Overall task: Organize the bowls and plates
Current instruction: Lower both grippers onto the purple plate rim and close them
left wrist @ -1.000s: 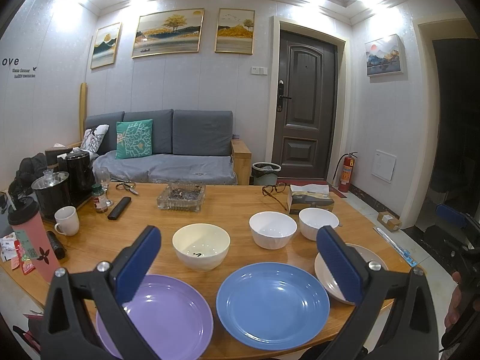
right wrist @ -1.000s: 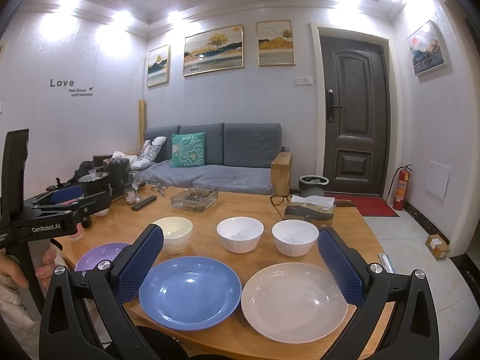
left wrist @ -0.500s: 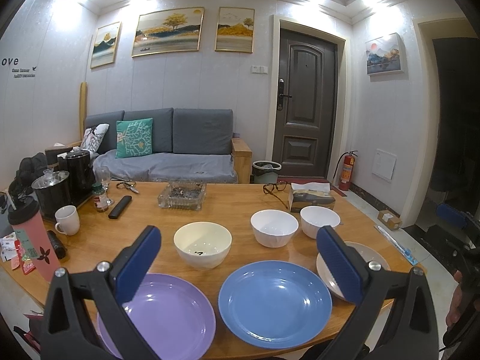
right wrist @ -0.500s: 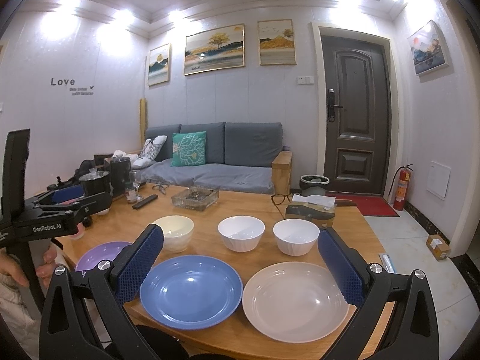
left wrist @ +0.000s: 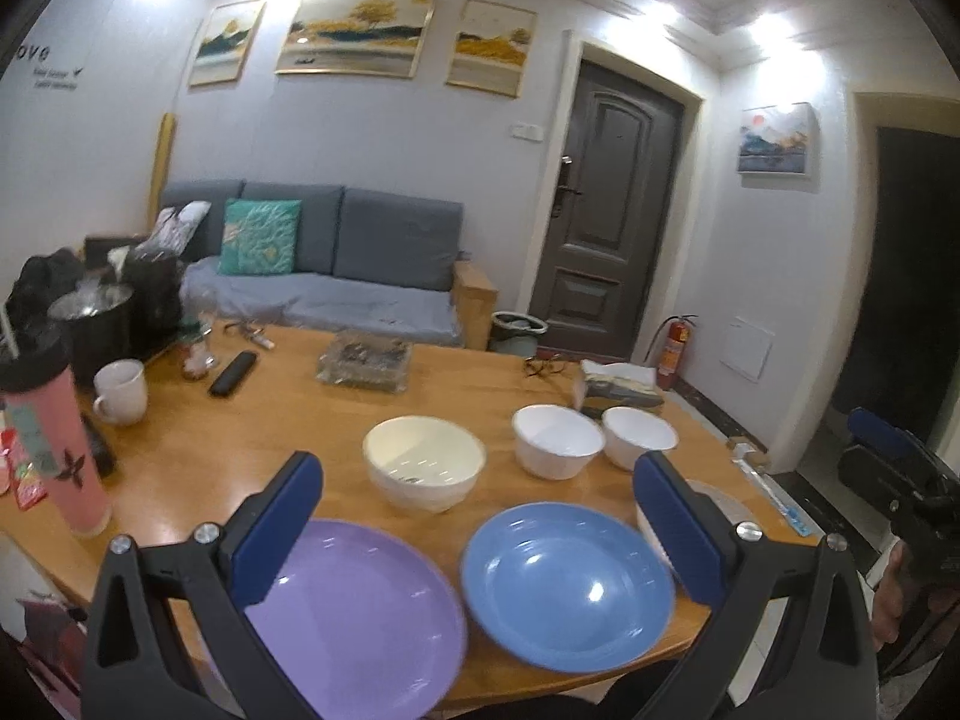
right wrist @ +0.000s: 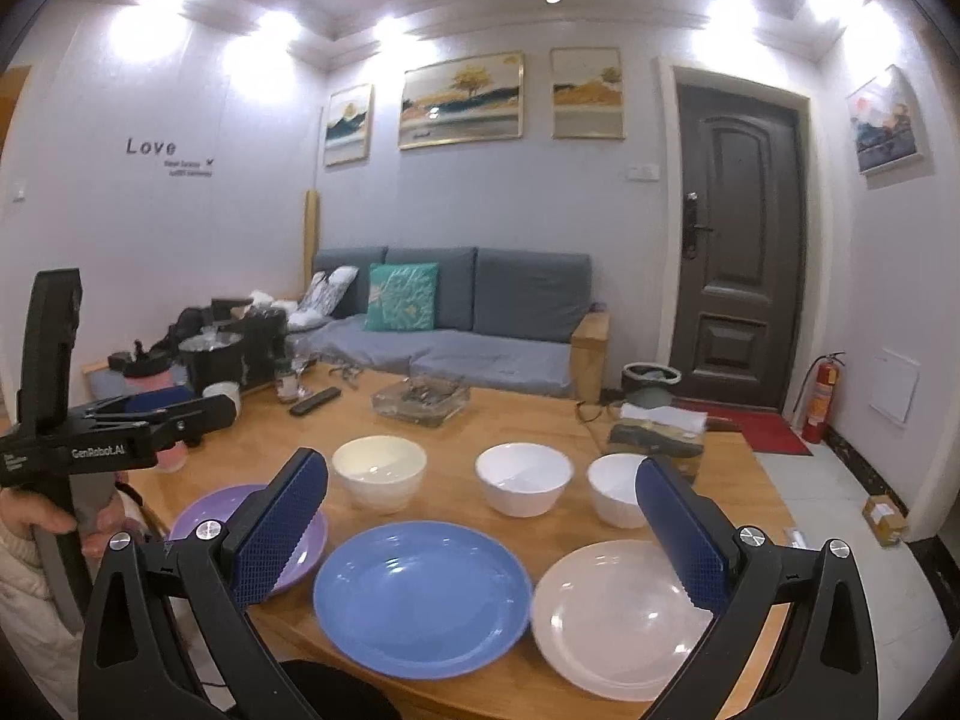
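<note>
Three plates lie along the near edge of the wooden table [left wrist: 288, 420]: a purple plate [left wrist: 354, 618] [right wrist: 198, 516], a blue plate [left wrist: 567, 582] [right wrist: 420, 594] and a white plate [right wrist: 618, 618], mostly hidden in the left wrist view [left wrist: 714, 495]. Behind them stand a cream bowl [left wrist: 423, 459] [right wrist: 379, 471] and two white bowls [left wrist: 558, 441] [left wrist: 639, 435] [right wrist: 523, 477] [right wrist: 615, 489]. My left gripper [left wrist: 480, 534] is open and empty above the purple and blue plates. My right gripper [right wrist: 480, 534] is open and empty above the blue and white plates.
A glass ashtray [left wrist: 365, 358], remote [left wrist: 233, 373], white mug [left wrist: 123, 391], pink tumbler [left wrist: 54, 438], kettles [left wrist: 96, 324], glasses [left wrist: 543, 365] and a tissue box [left wrist: 621, 384] sit on the far part of the table. A sofa [left wrist: 336, 276] and a door [left wrist: 606, 240] are beyond.
Both grippers moved slightly forward and tilted down toward the table; the plates and bowls look closer. Nothing was grasped or moved.
</note>
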`<state>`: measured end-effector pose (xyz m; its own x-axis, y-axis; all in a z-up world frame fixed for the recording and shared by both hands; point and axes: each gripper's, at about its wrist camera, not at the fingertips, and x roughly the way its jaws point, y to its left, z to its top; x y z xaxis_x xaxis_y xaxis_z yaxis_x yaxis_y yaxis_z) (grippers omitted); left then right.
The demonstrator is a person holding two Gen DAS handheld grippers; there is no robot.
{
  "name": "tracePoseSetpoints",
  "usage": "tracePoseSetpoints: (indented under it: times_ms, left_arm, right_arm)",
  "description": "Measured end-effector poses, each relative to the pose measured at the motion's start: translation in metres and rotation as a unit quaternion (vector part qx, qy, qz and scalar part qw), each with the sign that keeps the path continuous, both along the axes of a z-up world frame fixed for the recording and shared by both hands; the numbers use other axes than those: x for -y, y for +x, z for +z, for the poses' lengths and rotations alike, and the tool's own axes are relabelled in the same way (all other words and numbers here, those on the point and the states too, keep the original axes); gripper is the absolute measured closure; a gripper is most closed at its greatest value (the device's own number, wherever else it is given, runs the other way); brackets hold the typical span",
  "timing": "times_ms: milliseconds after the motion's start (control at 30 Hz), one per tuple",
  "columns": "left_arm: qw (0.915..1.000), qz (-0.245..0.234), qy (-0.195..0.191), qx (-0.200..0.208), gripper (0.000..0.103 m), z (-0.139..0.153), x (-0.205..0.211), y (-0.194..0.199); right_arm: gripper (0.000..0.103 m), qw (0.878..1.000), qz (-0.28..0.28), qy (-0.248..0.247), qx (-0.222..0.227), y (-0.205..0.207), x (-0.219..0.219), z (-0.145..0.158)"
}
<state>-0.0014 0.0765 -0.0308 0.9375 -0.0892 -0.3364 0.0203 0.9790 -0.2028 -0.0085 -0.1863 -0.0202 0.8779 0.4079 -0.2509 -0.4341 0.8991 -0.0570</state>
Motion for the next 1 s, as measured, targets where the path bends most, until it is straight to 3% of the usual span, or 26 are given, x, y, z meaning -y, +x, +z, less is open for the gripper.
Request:
tracePoseSetpoints:
  times_ms: [167, 367, 433, 700, 933, 1000]
  left_arm:
    - [0.9990, 0.030, -0.024, -0.023, 0.001, -0.022, -0.041, -0.002]
    - [0.9941, 0.074, -0.038, -0.069, 0.002, -0.058, -0.088, 0.000]
    - [0.9924, 0.081, -0.041, -0.082, 0.009, -0.071, -0.099, 0.002]
    - [0.9838, 0.102, -0.061, -0.134, 0.024, -0.115, -0.128, 0.012]
    - [0.9785, 0.111, -0.073, -0.158, 0.047, -0.138, -0.140, 0.014]
    - [0.9770, 0.113, -0.077, -0.164, 0.050, -0.144, -0.143, 0.014]
  right_arm:
    - [0.025, 0.998, 0.036, -0.024, -0.041, 0.020, -0.042, -0.014]
    - [0.038, 0.988, 0.092, -0.054, -0.113, 0.046, -0.098, -0.049]
    - [0.042, 0.983, 0.107, -0.066, -0.134, 0.054, -0.116, -0.060]
    - [0.046, 0.964, 0.142, -0.098, -0.200, 0.072, -0.160, -0.100]
    - [0.049, 0.951, 0.146, -0.120, -0.245, 0.081, -0.181, -0.126]
    - [0.051, 0.948, 0.147, -0.123, -0.253, 0.082, -0.184, -0.129]
